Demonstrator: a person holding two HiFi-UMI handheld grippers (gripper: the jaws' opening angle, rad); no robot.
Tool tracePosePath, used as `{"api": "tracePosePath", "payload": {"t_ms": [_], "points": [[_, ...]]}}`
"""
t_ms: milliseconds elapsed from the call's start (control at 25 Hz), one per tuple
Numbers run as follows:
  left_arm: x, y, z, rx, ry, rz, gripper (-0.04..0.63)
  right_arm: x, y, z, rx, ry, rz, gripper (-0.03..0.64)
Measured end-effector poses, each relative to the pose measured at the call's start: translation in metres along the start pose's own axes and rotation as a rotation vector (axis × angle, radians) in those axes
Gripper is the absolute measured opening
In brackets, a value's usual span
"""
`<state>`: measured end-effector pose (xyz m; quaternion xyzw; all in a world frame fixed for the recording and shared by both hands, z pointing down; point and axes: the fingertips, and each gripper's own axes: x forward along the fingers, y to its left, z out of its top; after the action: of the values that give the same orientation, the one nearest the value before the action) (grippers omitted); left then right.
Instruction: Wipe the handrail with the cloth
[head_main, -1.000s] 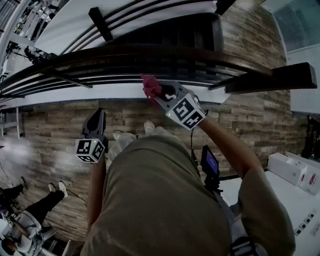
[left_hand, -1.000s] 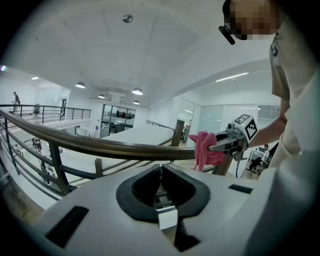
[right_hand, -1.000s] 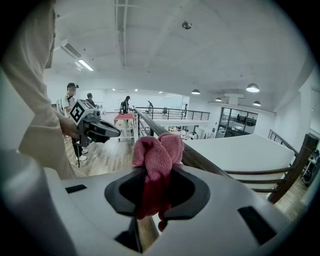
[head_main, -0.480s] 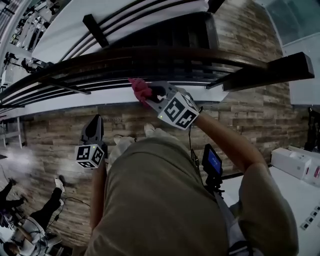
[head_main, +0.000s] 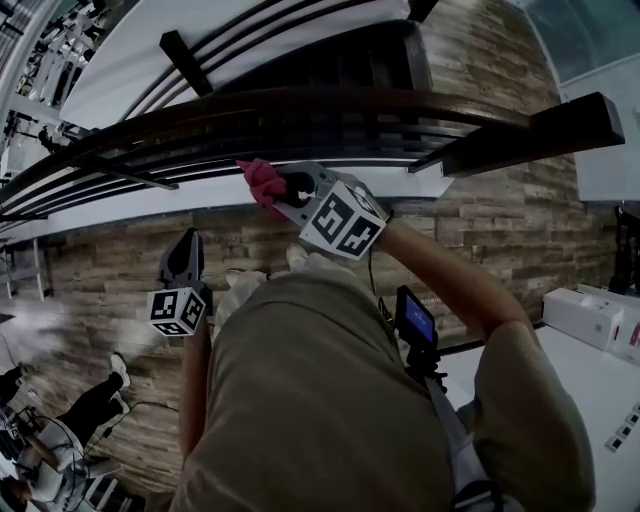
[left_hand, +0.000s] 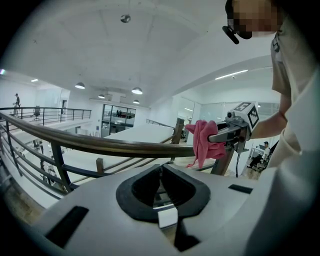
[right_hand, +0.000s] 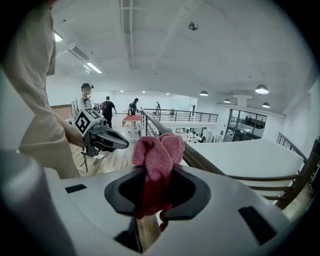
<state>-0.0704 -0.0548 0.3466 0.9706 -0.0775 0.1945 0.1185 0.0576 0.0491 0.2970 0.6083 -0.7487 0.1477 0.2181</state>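
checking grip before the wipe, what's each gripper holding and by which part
The right gripper pinches the pink cloth by its bunched middle, with a wad sticking out past the jaws. The left gripper holds nothing; its jaws are together.

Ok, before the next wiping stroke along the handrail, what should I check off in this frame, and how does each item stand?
1. Cloth gripped by the right gripper: ok, it is bunched between the fingers.
2. Cloth pressed on the handrail: cannot tell. It sits at rail height, but contact is not visible.
3. Left gripper out of the way: ok. It is empty, with its fingers together, held low and apart from the rail.
4. Rail top free of obstacles: ok, nothing lies on the stretch that the left gripper view shows.
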Motion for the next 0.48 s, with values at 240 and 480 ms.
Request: {"api": "tracePosePath", "payload": {"t_ms": [240, 480], "points": [[-0.022, 0.003, -0.003, 0.008, -0.015, 0.0, 0.034, 0.002, 0.028, 0.008, -0.063, 0.012, -0.002, 0.1], [-0.026, 0.006, -0.005, 0.007, -0.014, 0.0, 0.034, 0.007, 0.034, 0.01, -0.064, 0.011, 0.002, 0.1]]}}
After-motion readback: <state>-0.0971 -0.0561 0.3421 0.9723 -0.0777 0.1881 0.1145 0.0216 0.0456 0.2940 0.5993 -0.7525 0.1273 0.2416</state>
